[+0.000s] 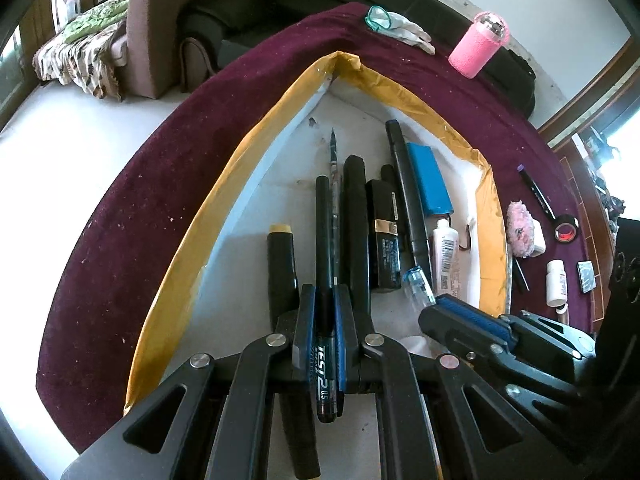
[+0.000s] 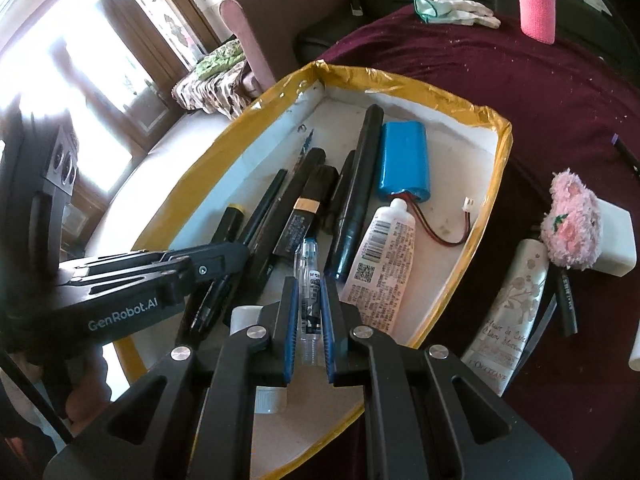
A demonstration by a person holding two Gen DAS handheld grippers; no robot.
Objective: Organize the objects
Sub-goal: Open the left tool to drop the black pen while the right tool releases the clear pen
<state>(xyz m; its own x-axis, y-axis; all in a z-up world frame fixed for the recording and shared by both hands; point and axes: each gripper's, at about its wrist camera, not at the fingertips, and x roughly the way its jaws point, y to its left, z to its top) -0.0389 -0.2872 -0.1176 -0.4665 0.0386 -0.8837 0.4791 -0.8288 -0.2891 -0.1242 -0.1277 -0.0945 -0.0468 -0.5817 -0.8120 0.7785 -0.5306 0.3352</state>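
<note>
Pens mostly boxed, 2 in my jaws over the tray (image 2: 502, 148).

My left gripper (image 1: 325, 312) clamps a black pen (image 1: 324, 240); right gripper (image 2: 309, 312) pinches a clear pen (image 2: 310, 276). Hand cream (image 2: 508, 308) and a white bottle (image 1: 557, 282) wait outside the tray's right edge.

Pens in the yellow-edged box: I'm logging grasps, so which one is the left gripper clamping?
The black pen printed "TEST 2", shut in the left gripper; the others lie loose.

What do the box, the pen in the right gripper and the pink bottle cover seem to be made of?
Box: likely cardboard, white inside, rim wrapped in glossy yellow-brown tape that wrinkles. Pen in the right gripper: clear plastic, insides visible. Pink bottle cover: apparently knitted fabric, ribbed and matte.
</note>
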